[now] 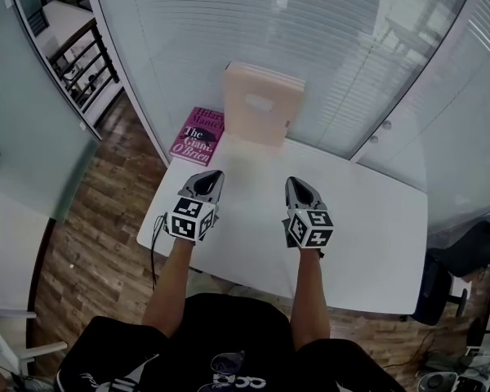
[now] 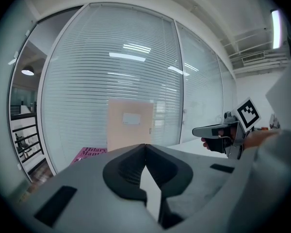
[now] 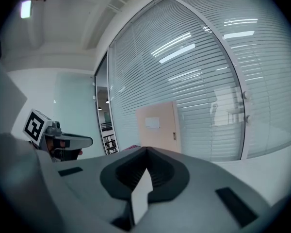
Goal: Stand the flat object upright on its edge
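Peach folder (image 1: 263,104) stands upright on its lower edge at the far side of the white table (image 1: 376,219), its top seemingly leaning on the blind-covered glass wall (image 1: 327,39). A pink book (image 1: 198,133) lies flat just left of it. The left gripper (image 1: 216,173) and right gripper (image 1: 292,180) hover well short of the folder, both with jaws pressed together on nothing. The standing looks done, so the wise course is probably to avoid jolting the table and watch the folder's foot for sliding.
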{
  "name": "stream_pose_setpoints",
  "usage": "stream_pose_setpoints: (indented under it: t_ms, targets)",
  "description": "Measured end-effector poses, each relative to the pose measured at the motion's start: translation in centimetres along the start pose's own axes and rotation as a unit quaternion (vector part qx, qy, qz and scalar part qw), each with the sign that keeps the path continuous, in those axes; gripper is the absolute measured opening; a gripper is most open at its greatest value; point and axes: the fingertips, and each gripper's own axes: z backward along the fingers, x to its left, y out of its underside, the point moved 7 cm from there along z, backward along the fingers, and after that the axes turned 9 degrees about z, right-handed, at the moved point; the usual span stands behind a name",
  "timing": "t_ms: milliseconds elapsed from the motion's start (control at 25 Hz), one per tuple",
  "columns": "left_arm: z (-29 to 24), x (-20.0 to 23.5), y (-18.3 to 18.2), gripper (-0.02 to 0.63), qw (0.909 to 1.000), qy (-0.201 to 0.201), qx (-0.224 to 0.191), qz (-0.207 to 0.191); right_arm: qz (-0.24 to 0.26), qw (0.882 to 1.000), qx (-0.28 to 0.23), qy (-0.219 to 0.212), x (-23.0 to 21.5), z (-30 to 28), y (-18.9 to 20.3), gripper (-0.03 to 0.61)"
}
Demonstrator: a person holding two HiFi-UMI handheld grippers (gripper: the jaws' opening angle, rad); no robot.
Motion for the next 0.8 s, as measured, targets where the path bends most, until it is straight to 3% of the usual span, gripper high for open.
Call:
stream_pose_setpoints:
  t_ms: [800]
  targets:
    - [-0.6, -1.3, 0.1, 0.021, 1.0000, -0.002, 0.001, -0.008, 0.020, 1.000, 0.005, 0.010, -1.6, 1.5, 0.4, 0.023]
